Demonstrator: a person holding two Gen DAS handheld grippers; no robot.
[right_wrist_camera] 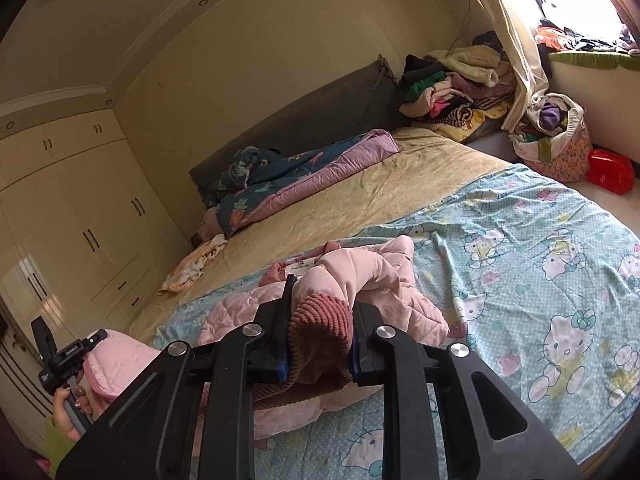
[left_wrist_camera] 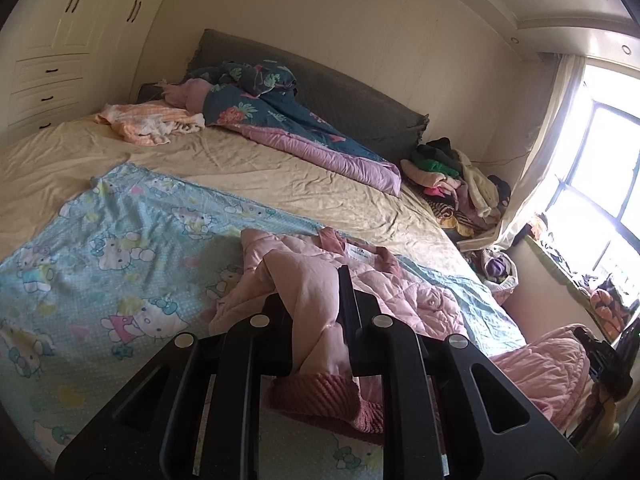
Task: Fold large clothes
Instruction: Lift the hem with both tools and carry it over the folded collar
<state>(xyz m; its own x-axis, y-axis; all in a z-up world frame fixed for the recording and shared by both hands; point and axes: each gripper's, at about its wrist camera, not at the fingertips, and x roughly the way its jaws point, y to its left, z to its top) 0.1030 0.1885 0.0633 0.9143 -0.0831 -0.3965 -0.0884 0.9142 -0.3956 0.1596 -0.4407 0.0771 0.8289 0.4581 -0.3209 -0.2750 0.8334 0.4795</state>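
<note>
A pink quilted jacket lies crumpled on a light blue cartoon-cat sheet spread over the bed. My left gripper is shut on a fold of pink jacket fabric, and a ribbed dark pink cuff hangs below its fingers. In the right wrist view my right gripper is shut on the jacket at a ribbed dark pink cuff. The same blue sheet lies under it. At the lower left of that view a hand holds the other gripper's handle.
A beige bedsheet covers the mattress. A dark floral quilt with purple lining lies by the grey headboard. An orange-striped cloth sits at the far left, a clothes pile at the far right, a laundry basket and red box beside the bed.
</note>
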